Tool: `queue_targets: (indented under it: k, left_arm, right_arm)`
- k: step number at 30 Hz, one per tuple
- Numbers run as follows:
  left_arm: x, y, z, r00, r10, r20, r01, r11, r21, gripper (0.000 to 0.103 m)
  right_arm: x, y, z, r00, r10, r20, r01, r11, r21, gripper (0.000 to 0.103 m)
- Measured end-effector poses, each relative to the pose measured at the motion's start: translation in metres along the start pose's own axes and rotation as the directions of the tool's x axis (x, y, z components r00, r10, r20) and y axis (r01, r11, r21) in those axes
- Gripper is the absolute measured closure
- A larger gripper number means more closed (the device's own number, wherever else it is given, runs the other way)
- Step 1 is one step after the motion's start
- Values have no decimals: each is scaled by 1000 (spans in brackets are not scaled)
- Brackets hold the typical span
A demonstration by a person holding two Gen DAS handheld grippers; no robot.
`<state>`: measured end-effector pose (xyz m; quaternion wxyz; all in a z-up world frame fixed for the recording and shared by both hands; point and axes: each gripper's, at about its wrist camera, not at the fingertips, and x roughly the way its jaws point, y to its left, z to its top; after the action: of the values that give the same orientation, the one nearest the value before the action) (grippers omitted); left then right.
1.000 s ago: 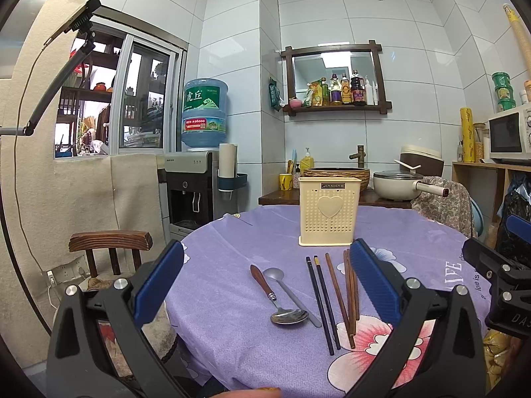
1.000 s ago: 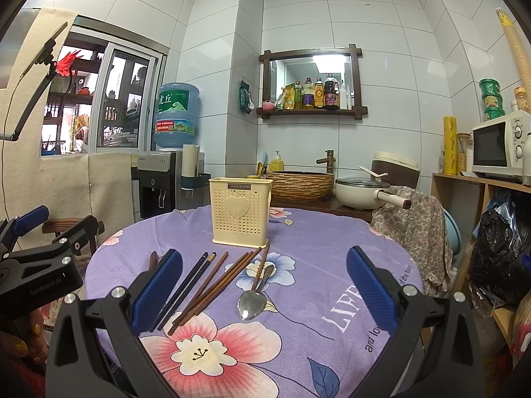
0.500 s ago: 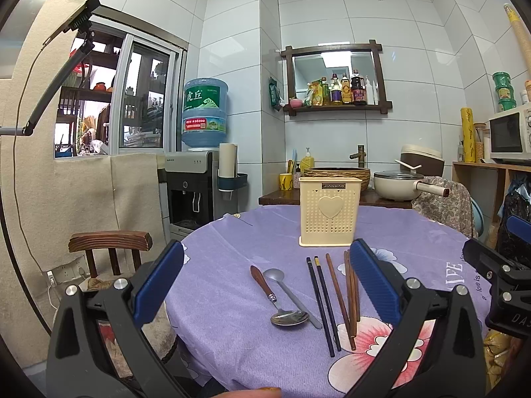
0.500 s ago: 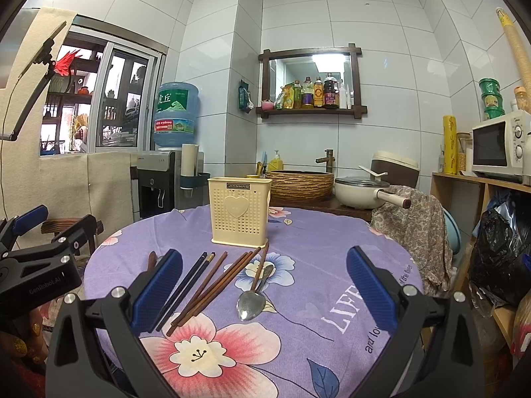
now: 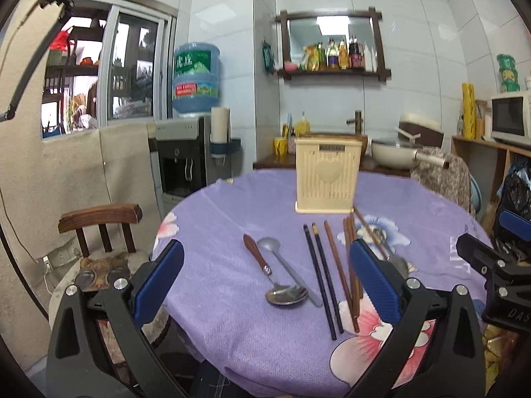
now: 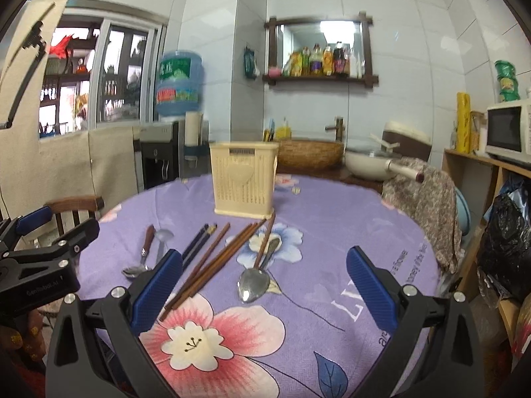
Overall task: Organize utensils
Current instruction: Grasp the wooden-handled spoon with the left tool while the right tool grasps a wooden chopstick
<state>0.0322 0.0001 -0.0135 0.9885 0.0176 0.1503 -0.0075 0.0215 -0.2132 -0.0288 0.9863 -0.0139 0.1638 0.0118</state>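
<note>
With both grippers (image 5: 267,278) (image 6: 264,285) spread empty above the utensils (image 5: 318,265) lying before the holder (image 5: 327,179), we judged the first pick-up pending, needing descent onto one piece.

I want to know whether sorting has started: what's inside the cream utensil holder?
Nothing sticks out above the rim of the cream utensil holder; its walls hide the inside. Spoons and chopsticks lie on the tablecloth.

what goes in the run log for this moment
left gripper: open, empty | right gripper: open, empty | chopsticks, spoons: on tablecloth | utensil holder: upright
</note>
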Motion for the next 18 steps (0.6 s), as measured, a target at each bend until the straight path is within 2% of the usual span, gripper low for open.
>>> queue_targets:
  k: [4, 7, 9, 18]
  left_arm:
    - [31, 9, 4, 993, -4, -122, 4, 1000, 7, 4]
    - [63, 20, 13, 974, 38, -222, -34, 999, 24, 5]
    - [82, 28, 17, 964, 39, -265, -37, 999, 12, 8]
    - [151, 47, 33, 910, -10, -415, -3, 999, -32, 35]
  right_arm:
    - [29, -7, 4, 995, 21, -100, -22, 1000, -7, 5]
    - [51, -13, 8, 983, 64, -171, -65, 998, -1, 5]
    - [64, -17, 12, 977, 71, -202, -71, 997, 5, 6]
    - [127, -20, 33, 944, 84, -318, -97, 995, -27, 20]
